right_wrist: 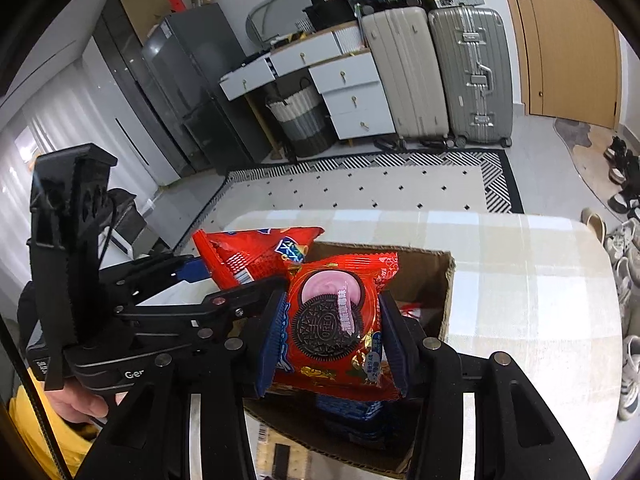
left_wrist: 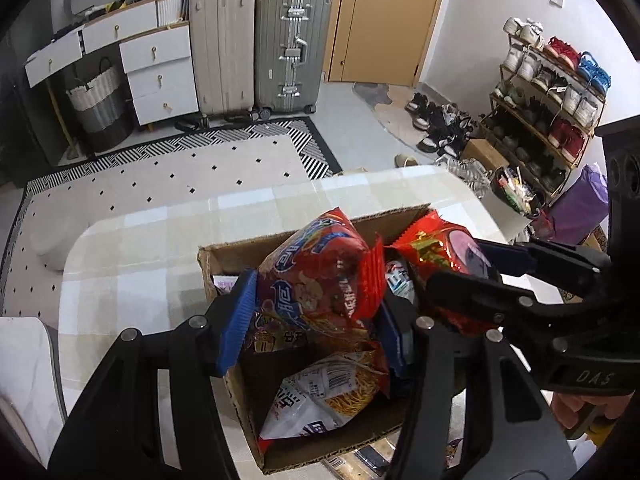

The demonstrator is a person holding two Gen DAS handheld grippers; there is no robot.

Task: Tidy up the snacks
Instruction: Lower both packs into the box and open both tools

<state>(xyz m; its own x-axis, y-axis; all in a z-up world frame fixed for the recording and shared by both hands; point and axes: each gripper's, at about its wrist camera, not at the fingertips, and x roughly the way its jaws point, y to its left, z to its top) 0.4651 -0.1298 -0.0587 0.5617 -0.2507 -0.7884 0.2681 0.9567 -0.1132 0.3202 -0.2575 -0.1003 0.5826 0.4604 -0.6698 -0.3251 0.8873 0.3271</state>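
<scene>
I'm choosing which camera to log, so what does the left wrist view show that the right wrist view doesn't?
Only the left wrist view shows the shoe rack and the noodle packet lying low in the cardboard box.

Only the right wrist view shows the fridge and the Oreo label on the red Oreo pack held by the right tool.

Both show the box, the suitcases, and the left tool gripping a red snack bag.

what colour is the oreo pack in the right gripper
Red, with a pink-cream cookie pictured on the Oreo pack; the right wrist view shows it best.
</scene>
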